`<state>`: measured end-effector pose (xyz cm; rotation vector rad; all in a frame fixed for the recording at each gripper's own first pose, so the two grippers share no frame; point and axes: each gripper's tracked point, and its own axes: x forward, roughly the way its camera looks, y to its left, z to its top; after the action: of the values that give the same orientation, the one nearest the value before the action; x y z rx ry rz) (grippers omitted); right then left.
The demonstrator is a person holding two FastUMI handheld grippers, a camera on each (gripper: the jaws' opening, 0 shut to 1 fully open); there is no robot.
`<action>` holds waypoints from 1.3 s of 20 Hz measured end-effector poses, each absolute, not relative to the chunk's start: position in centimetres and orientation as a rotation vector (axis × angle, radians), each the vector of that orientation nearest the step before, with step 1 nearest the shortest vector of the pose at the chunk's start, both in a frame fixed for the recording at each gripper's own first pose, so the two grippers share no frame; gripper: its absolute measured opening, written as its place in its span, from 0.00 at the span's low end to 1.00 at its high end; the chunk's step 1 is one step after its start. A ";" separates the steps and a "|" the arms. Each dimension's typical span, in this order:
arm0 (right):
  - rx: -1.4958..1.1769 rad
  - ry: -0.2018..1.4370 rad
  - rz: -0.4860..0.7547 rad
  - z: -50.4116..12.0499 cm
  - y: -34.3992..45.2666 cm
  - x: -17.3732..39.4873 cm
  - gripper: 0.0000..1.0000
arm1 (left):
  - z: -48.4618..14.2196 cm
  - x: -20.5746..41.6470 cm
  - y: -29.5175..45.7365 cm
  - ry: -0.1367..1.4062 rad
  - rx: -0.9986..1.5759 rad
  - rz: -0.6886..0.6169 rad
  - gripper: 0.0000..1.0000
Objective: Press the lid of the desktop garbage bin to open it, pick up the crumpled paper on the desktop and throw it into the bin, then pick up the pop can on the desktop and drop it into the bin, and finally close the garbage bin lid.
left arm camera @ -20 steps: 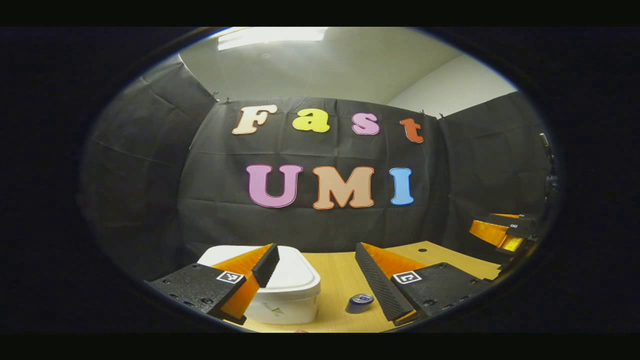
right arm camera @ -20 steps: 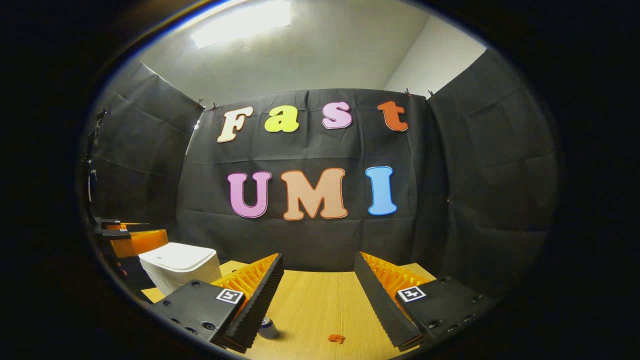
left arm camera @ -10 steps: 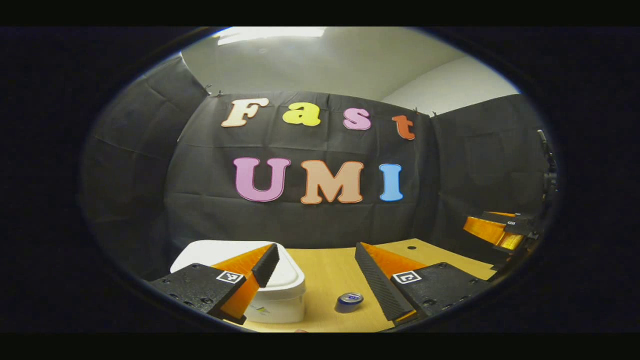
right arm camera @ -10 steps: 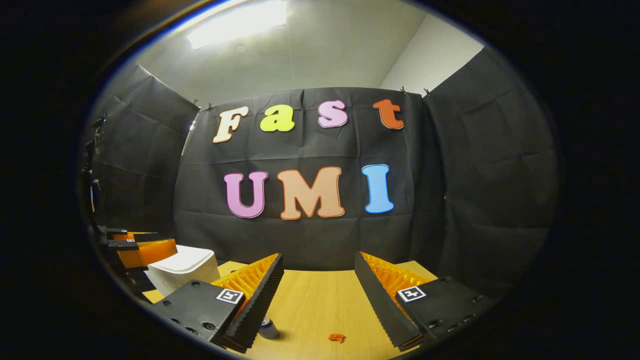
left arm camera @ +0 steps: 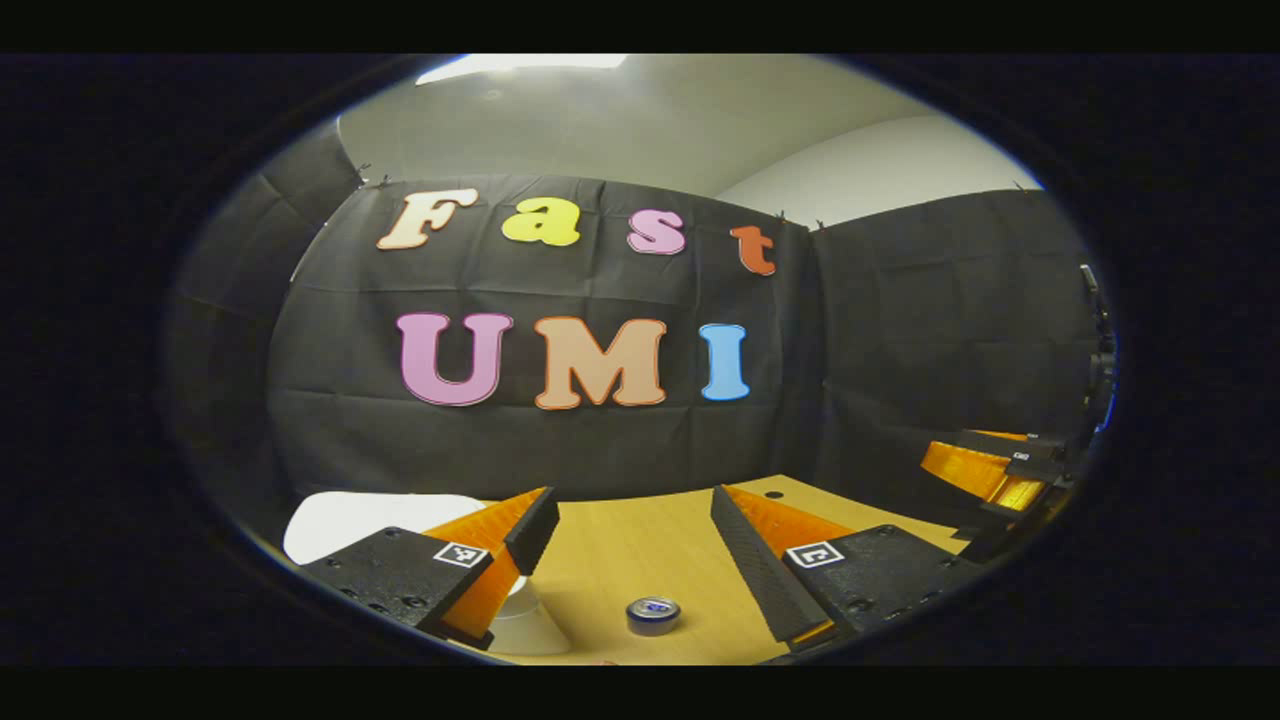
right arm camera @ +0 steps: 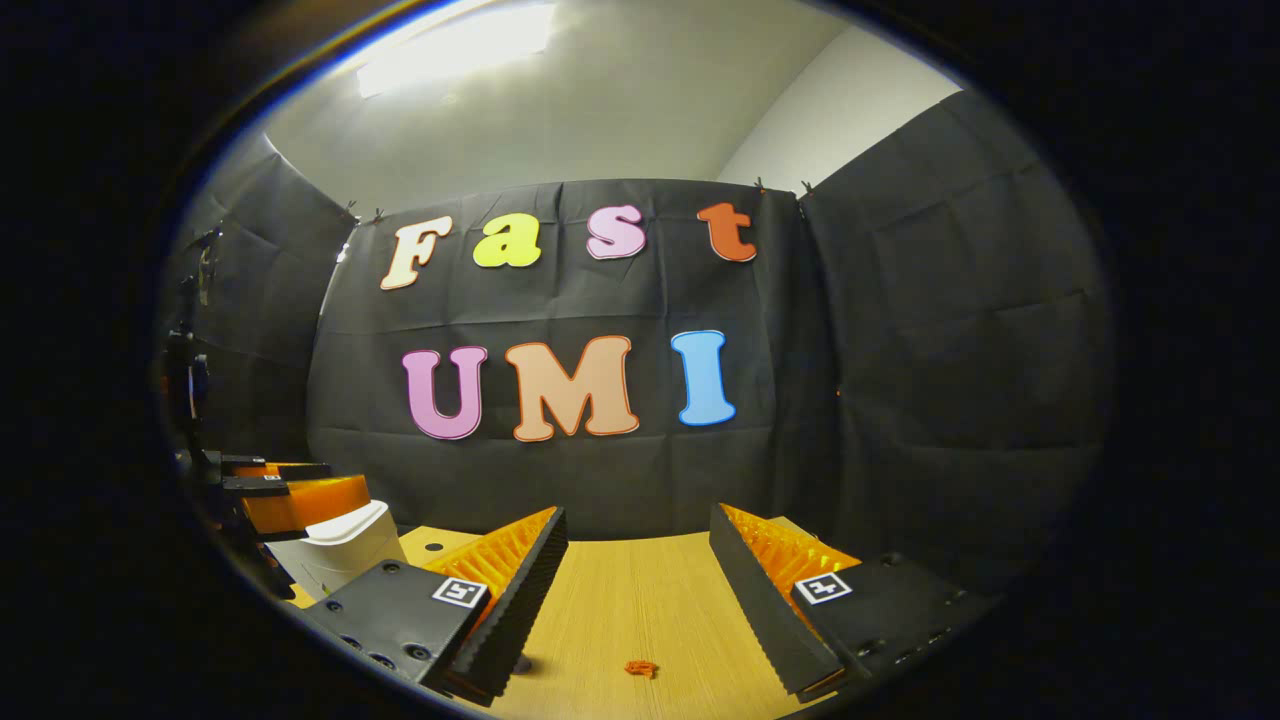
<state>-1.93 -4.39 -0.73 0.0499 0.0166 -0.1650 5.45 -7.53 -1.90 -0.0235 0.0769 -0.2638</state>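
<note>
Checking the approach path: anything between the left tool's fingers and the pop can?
Nothing. In the left gripper view the left tool is open and the pop can stands on bare wooden desktop; the white bin sits off to one side.

Booth is sitting inside a plain room: black cloth wall [right arm camera: 620, 480] hanging across the back, creased in a grid, more black cloth panels [right arm camera: 960, 330] wrapping both sides, clipped along the top edge. White ceiling [right arm camera: 600, 120] showing above, with a bright ceiling light panel [right arm camera: 455, 48] glowing upper left. Pale room wall [left arm camera: 880, 170] peeking over the cloth at right. Light wood desk [right arm camera: 640, 610] running up to the back cloth, a small dark hole [left arm camera: 772, 494] sitting near its far edge.
</note>
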 end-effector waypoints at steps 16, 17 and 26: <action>0.064 0.033 -0.139 -1.2 -3.2 -2.5 0.96 | -1.5 4.2 -4.3 0.085 -0.060 -0.190 0.89; 0.067 0.033 -0.141 -1.2 -3.3 -2.6 0.96 | -1.5 4.1 -4.3 0.080 -0.058 -0.190 0.92; 0.074 0.031 -0.155 -1.1 -4.4 -3.5 0.96 | -1.4 4.0 -4.7 0.082 -0.049 -0.189 0.92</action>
<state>-3.49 -4.39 -1.07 0.0738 0.0314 -0.1555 3.97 -4.69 -1.39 -0.0494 0.0817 -0.1889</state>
